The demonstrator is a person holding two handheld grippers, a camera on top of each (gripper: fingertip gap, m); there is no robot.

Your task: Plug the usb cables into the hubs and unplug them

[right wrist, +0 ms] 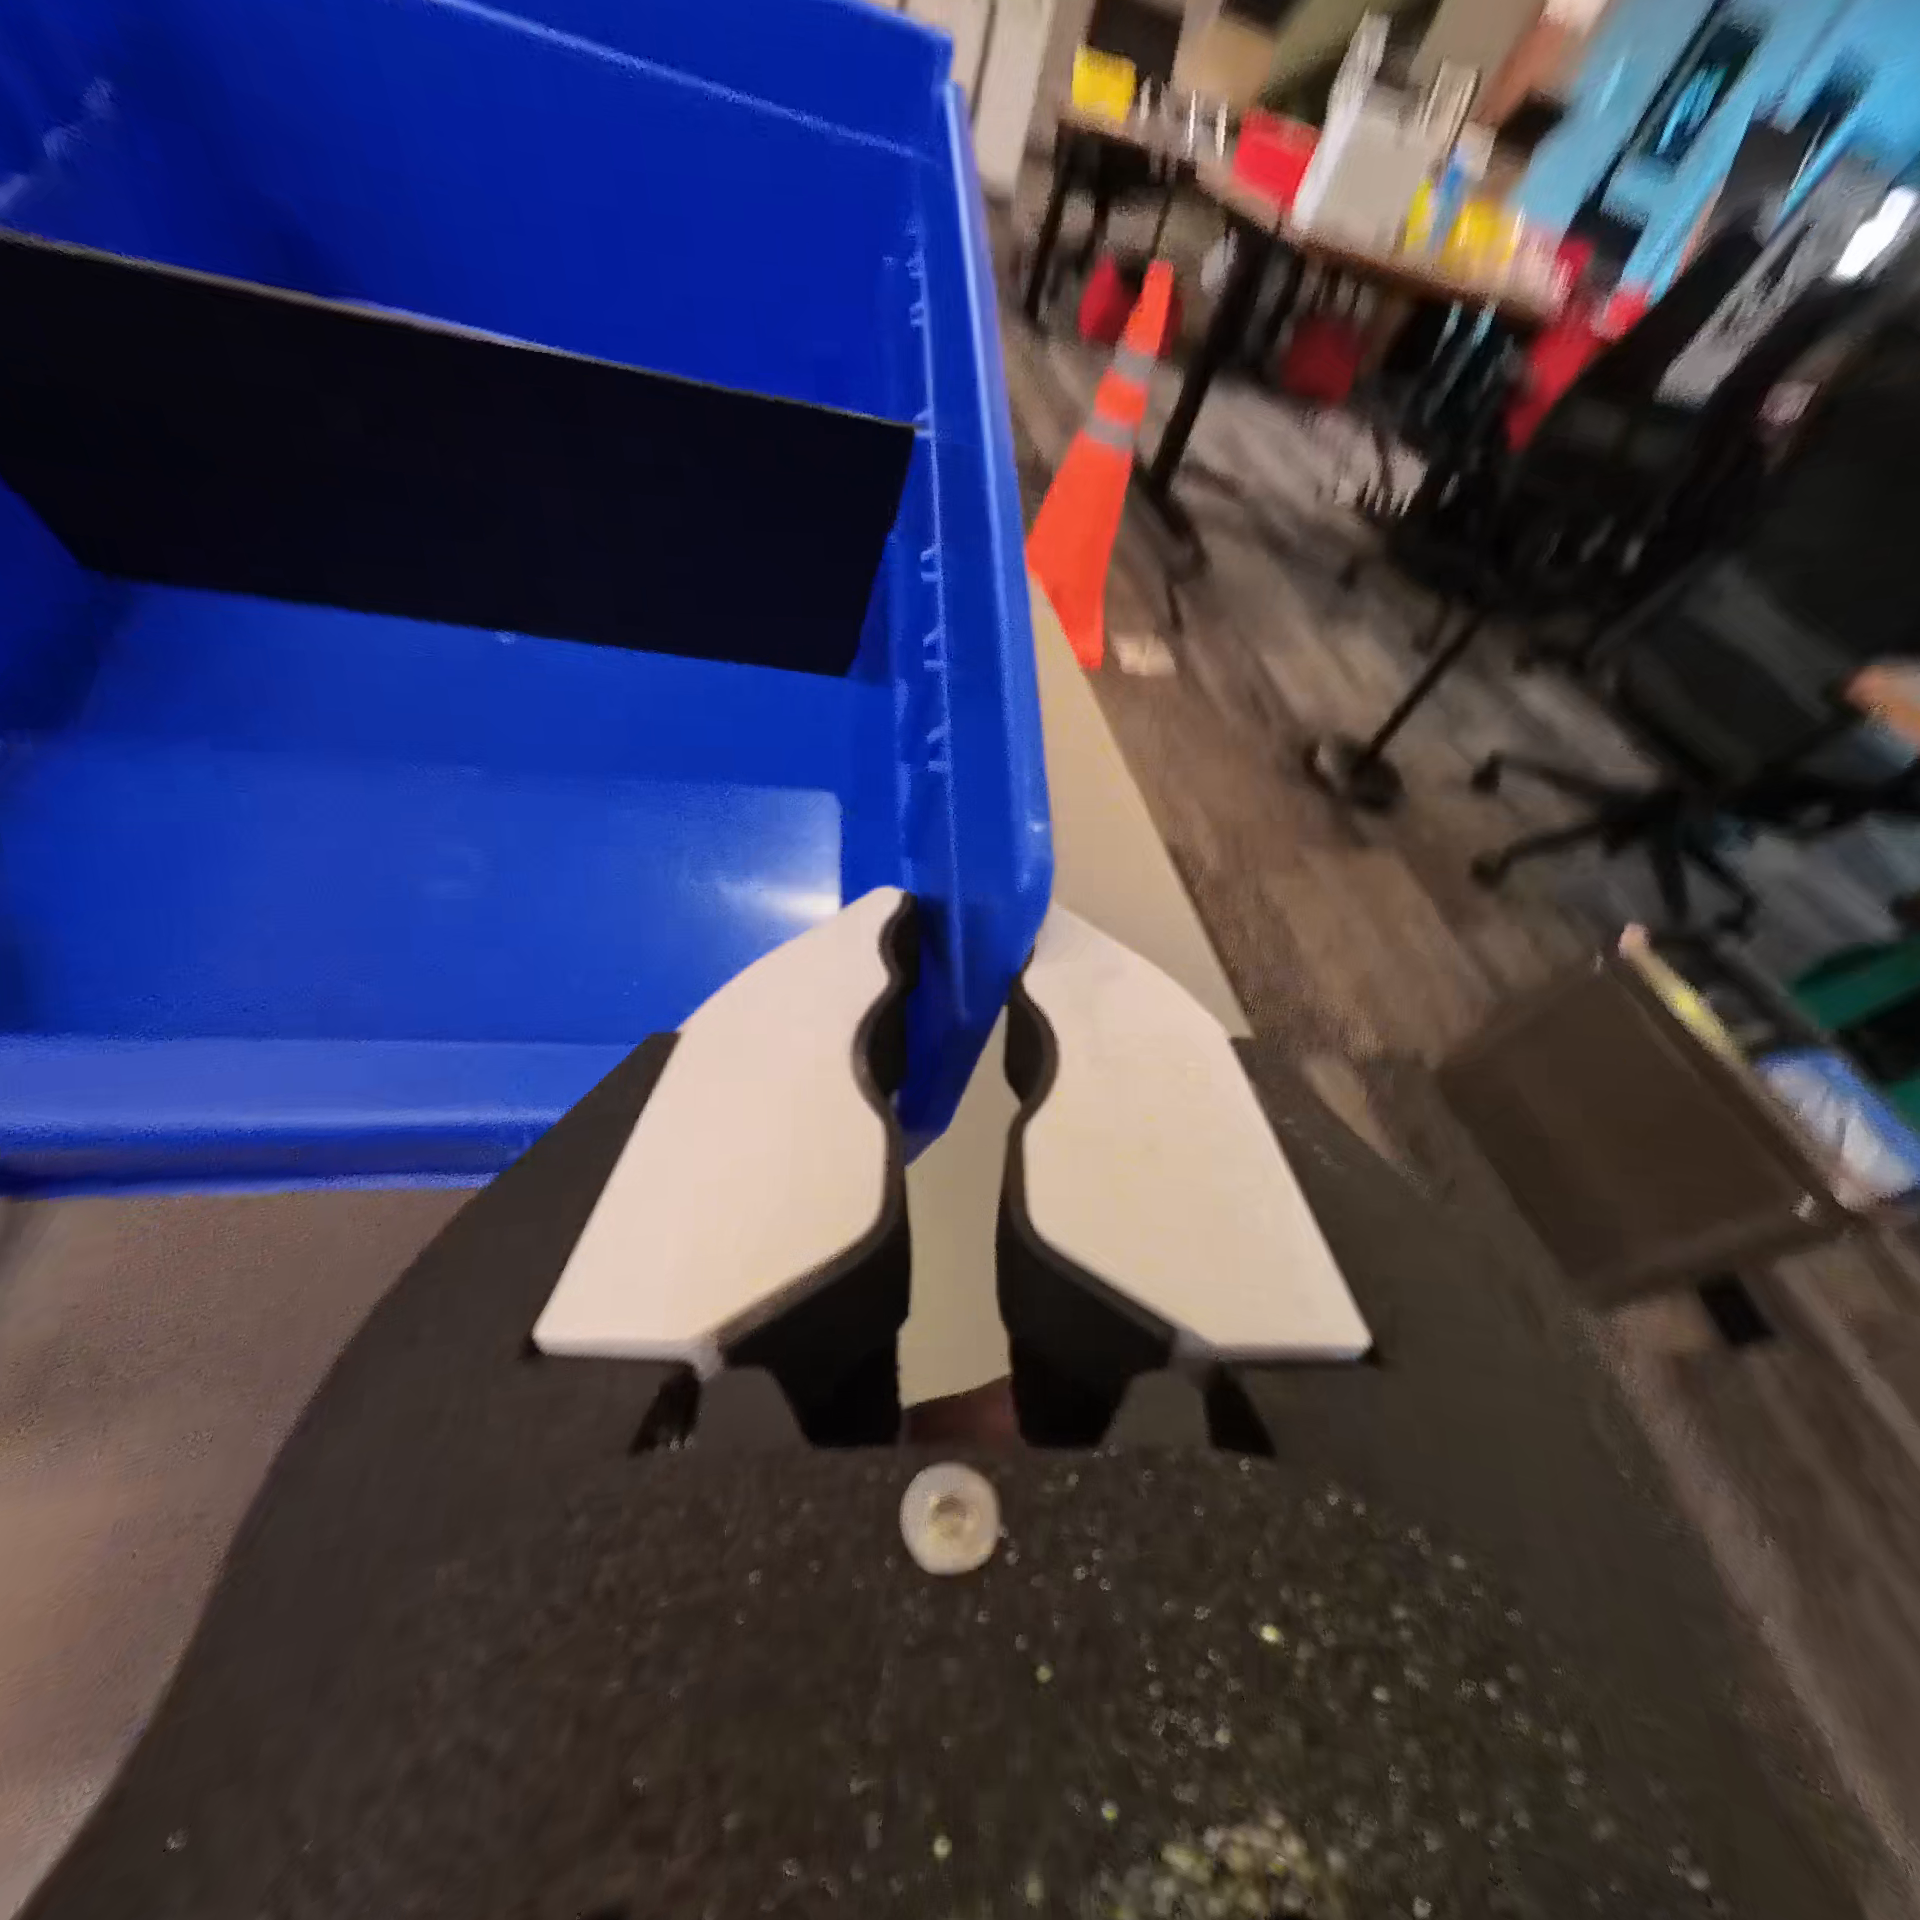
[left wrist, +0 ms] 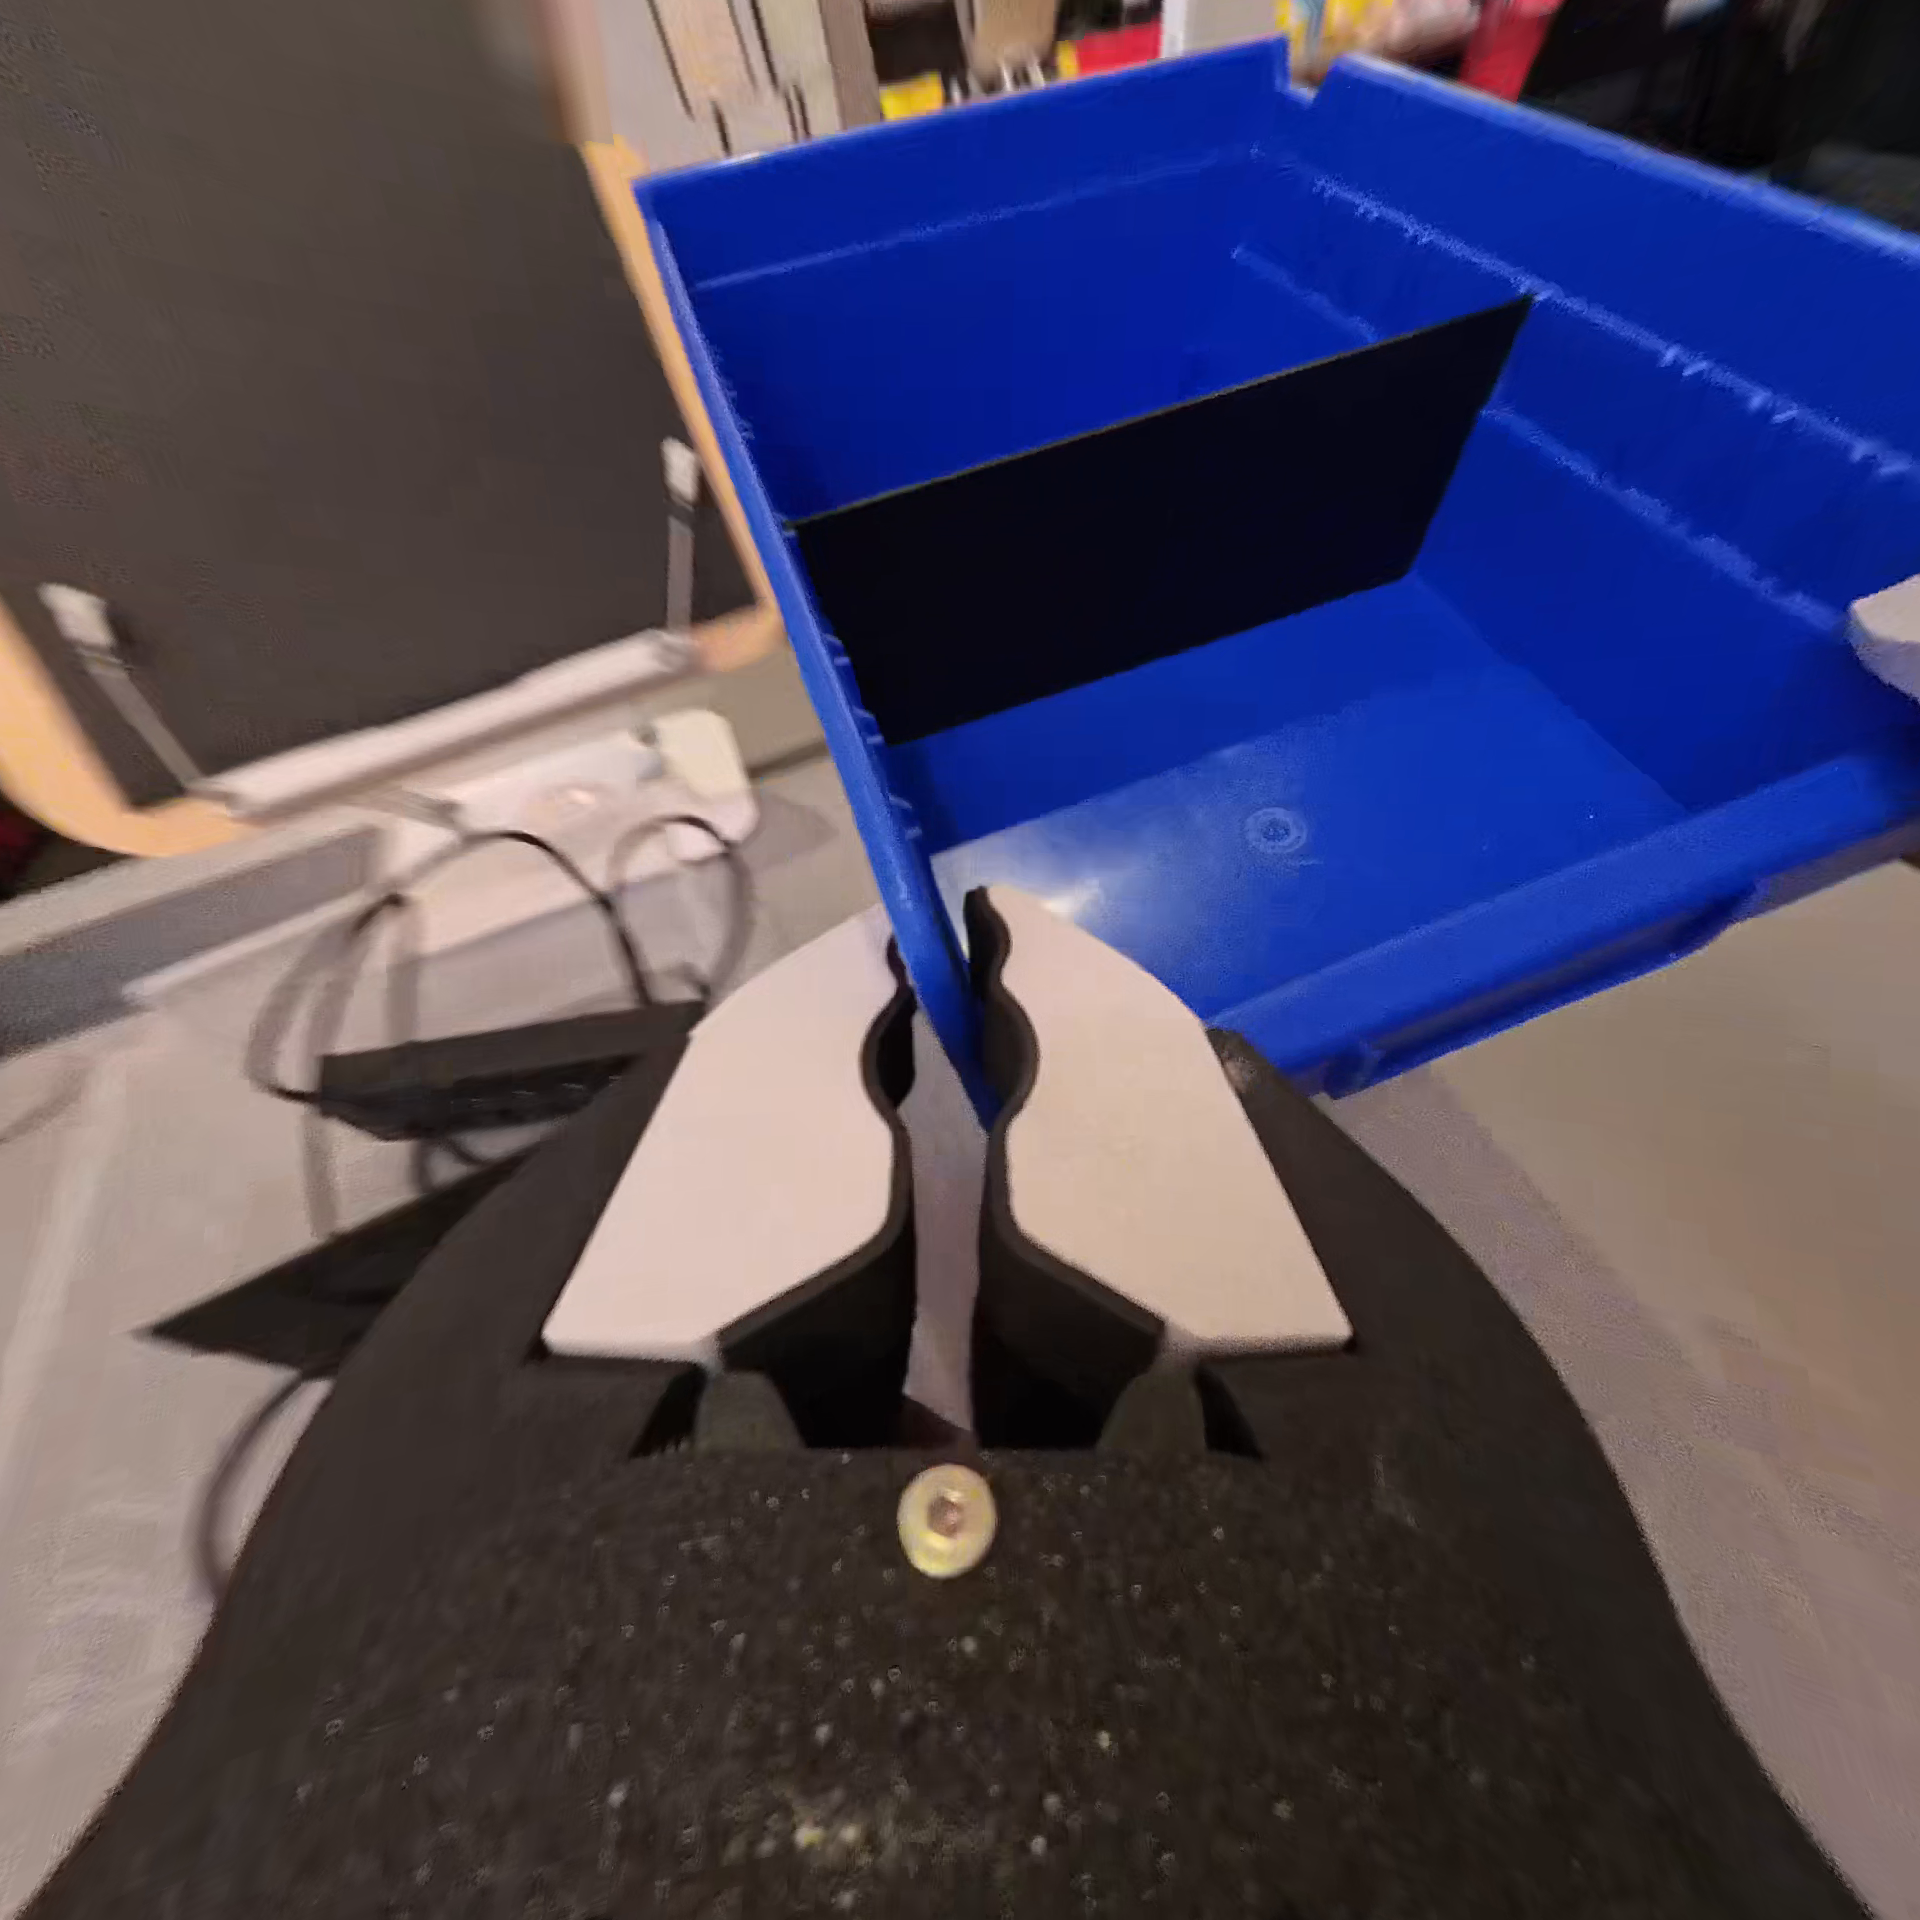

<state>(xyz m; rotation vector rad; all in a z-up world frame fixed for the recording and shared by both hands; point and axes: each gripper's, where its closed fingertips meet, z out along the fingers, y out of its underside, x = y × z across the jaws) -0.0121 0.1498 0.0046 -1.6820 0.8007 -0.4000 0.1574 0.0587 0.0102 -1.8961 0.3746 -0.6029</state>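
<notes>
The left gripper (left wrist: 940, 997) pinched the blue bin's (left wrist: 1351, 727) left wall, and the right gripper (right wrist: 961, 987) clamped its right wall. A black hub (left wrist: 468, 1081) with cables (left wrist: 623, 914) lay left of the bin on the table (left wrist: 1662, 1351)

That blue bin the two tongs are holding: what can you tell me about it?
The blue bin looks like glossy moulded plastic, open-topped, with a thick rolled rim and ribbed side walls. A black divider splits it into two compartments; what shows of both is empty. It sits tilted over the grey table. The left tongs pinch one side wall, the right tongs the opposite wall.
</notes>
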